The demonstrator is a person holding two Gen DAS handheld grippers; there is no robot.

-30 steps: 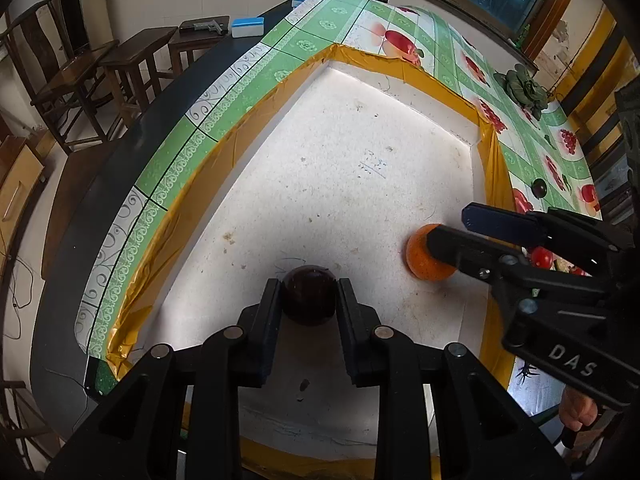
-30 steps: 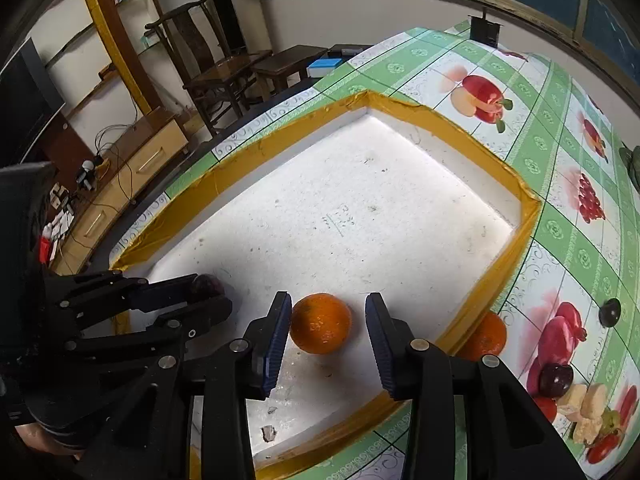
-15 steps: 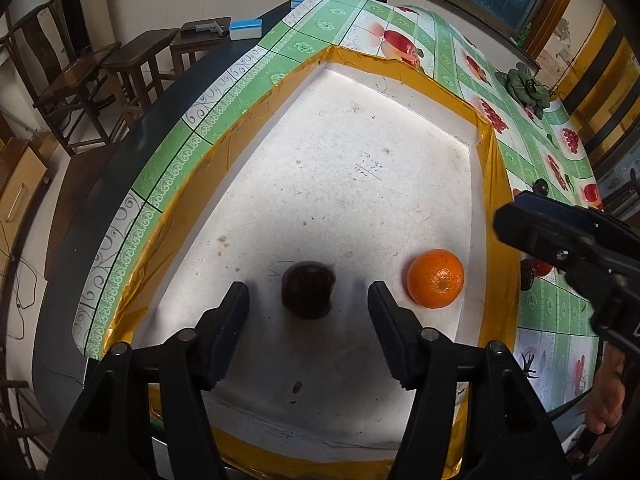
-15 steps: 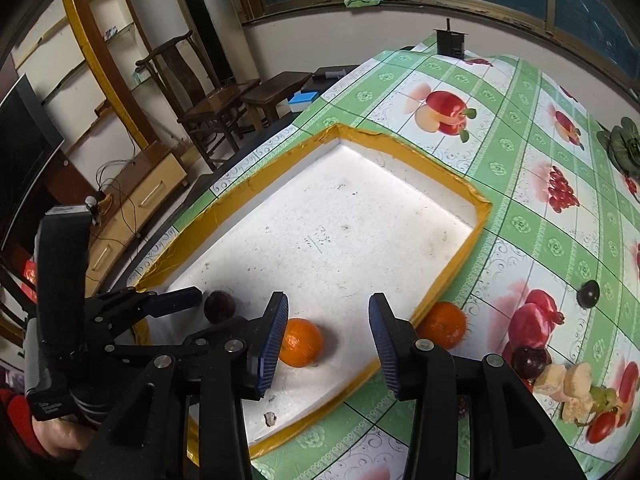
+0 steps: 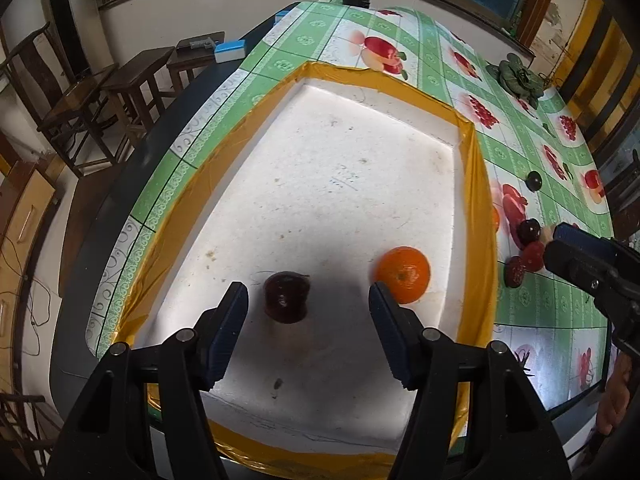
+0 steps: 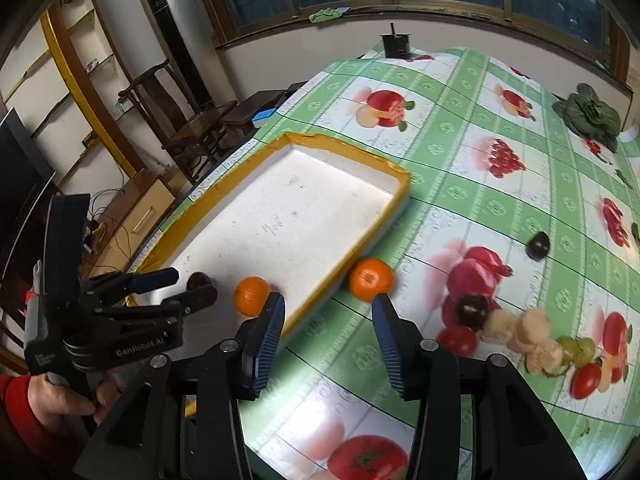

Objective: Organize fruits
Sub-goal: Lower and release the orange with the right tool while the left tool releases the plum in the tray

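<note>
Right wrist: both tongs (image 6: 328, 316) (image 5: 308, 308) gape empty, just opening; second orange (image 6: 370, 279) outside tray (image 6: 400, 184).

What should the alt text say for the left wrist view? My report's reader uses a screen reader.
Left gripper, jaws apart and empty, hangs over a white tray with a yellow rim, where a dark red fruit and an orange sit apart. The tray rests on a green fruit-print tablecloth; more fruit lies outside it beside the right gripper.
</note>
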